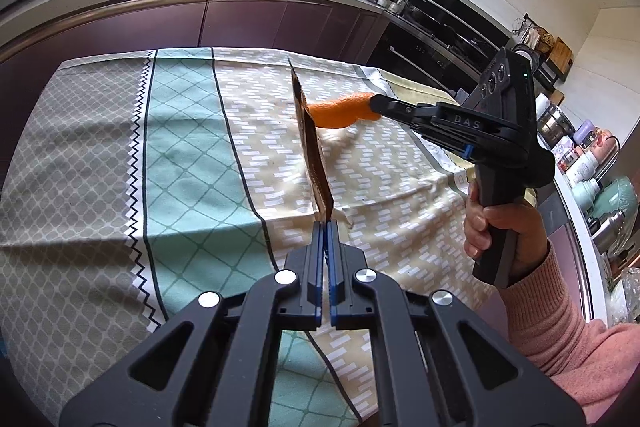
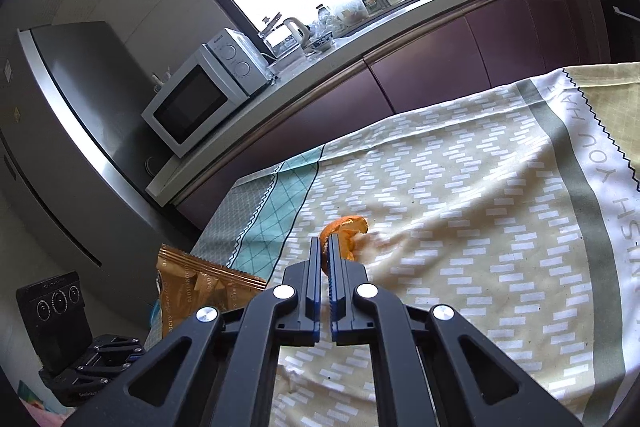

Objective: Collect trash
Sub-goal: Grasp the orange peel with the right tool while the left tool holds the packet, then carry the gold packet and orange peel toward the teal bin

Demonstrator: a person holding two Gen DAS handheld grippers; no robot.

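both grippers are loaded. left wrist view: left gripper point(image 1: 325, 227) clamps a brown snack wrapper point(image 1: 310, 143) edge-on above the patterned cloth point(image 1: 180, 147) on the bench, right gripper point(image 1: 378, 103) pinching orange peel point(image 1: 340, 113) just behind it. right wrist view: right gripper point(image 2: 329, 247) closed on the peel point(image 2: 344, 231) over the cloth point(image 2: 460, 227), wrapper point(image 2: 200, 287) at lower left.

Both grippers, left point(image 1: 325, 227) and right point(image 2: 325, 247), clamped, raised, converging.

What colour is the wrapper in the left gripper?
Golden-brown wrapper with printed lettering, shown best in the right wrist view; the left gripper sees it edge-on.
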